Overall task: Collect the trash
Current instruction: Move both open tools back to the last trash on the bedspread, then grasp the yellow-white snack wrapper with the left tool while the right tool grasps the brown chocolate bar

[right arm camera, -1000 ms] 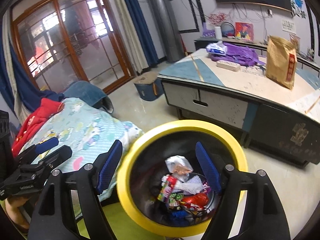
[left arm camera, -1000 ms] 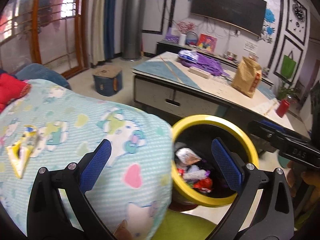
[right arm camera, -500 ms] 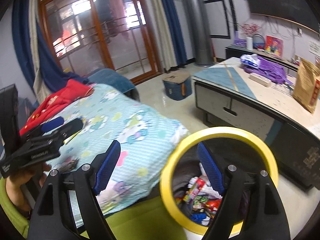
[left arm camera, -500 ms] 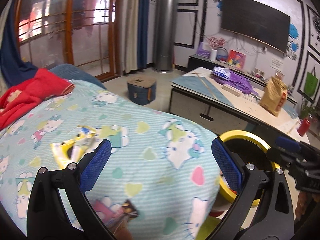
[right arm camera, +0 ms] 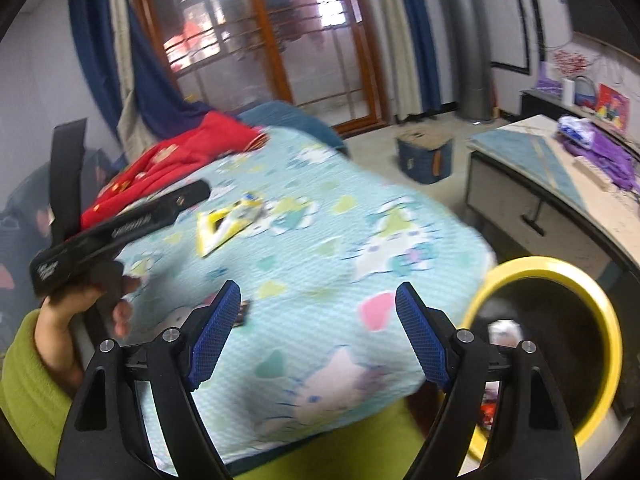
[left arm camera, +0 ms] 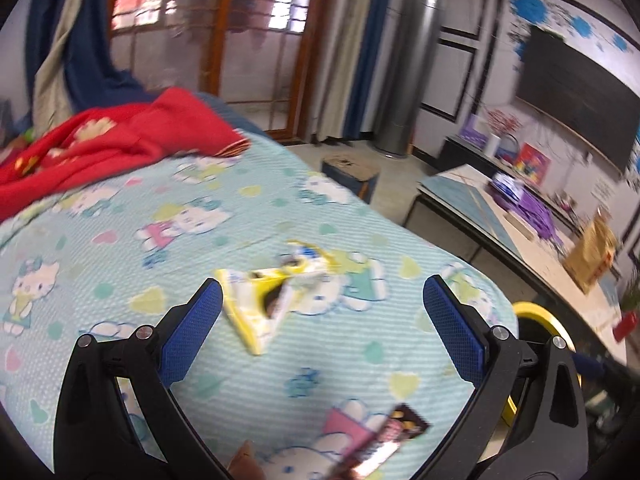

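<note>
Blurred white lettering on left tool [right arm camera: 120, 224] body, unreadable, yellow wrapper [left arm camera: 268, 300] print unreadable

1. A light-blue cartoon-print blanket [left arm camera: 248, 216] is covering the surface.
2. A yellow wrapper [left arm camera: 264, 300] is lying near its middle.
3. A dark snack wrapper [left arm camera: 384, 440] is lying at the near edge.
4. Red cloth [left arm camera: 104, 144] is resting at the far end.
</note>
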The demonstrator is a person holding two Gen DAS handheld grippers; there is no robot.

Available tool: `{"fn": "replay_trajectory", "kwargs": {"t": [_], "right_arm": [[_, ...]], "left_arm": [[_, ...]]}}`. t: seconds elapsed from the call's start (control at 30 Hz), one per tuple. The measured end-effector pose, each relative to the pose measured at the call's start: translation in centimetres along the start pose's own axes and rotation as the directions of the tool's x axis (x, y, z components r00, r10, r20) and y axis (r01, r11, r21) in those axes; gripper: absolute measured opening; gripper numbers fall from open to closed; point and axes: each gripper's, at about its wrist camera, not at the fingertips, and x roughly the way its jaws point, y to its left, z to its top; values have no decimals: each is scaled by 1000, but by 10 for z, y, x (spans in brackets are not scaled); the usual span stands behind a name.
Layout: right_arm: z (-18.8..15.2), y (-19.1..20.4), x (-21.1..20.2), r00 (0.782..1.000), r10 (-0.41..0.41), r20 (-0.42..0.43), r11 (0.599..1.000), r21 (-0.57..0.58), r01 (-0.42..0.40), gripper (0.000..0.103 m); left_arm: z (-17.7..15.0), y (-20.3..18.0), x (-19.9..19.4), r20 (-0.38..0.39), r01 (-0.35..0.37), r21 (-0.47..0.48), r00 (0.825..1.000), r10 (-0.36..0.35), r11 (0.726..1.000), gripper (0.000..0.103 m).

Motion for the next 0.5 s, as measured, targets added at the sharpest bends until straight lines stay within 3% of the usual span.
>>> {"fn": "replay_trajectory", "kwargs": {"t": [0.27,0.43,0.5], "right_arm": [[-7,38,41,992,69,-102,997,-27,-72,77],[-10,47,68,982,86,-167,995,-28,-92,77],[-13,47,78,977,95,-193,995,-16,-100,73]], "left_arm": [[-10,44,16,-41,-16,-106,999,12,994,92],[-17,62,30,-72,31,-192,996,-45,981,92],[-19,67,35,-77,51,-223,995,-70,973,87]]}}
